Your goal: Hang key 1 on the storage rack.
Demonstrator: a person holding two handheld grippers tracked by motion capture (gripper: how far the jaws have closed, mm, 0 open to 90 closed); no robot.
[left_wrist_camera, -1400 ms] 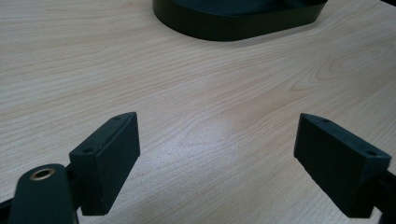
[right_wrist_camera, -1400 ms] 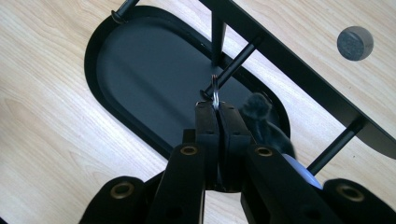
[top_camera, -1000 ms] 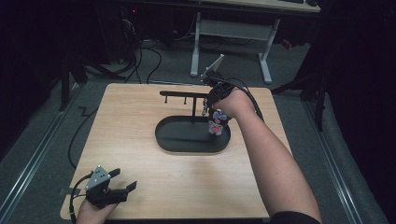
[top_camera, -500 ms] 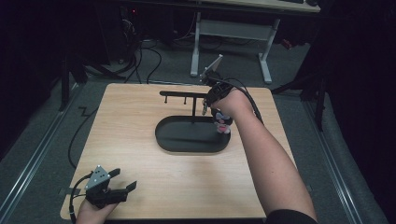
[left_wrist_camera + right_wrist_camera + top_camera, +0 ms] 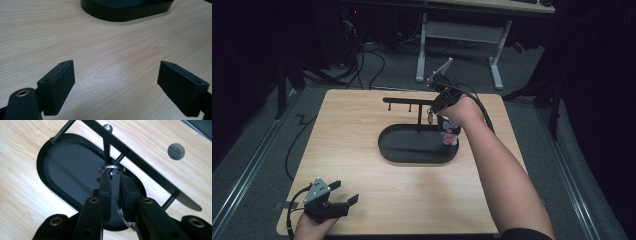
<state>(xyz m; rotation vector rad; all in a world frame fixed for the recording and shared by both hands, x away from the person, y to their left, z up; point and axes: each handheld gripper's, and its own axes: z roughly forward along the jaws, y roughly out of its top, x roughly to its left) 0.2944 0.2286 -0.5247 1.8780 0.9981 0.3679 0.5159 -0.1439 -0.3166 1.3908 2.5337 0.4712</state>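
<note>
1. The right gripper is over the right end of the black oval tray – its jaws are closed on a keychain with a metal ring at their tips.
2. The ring sits at a peg of the black rack (whether it is hooked on, I cannot tell).
3. The left gripper rests at the desk's near left corner – jaws wide apart, holding nothing.

No text, label or number can be read on anything here, as far as the dim views allow.
</note>
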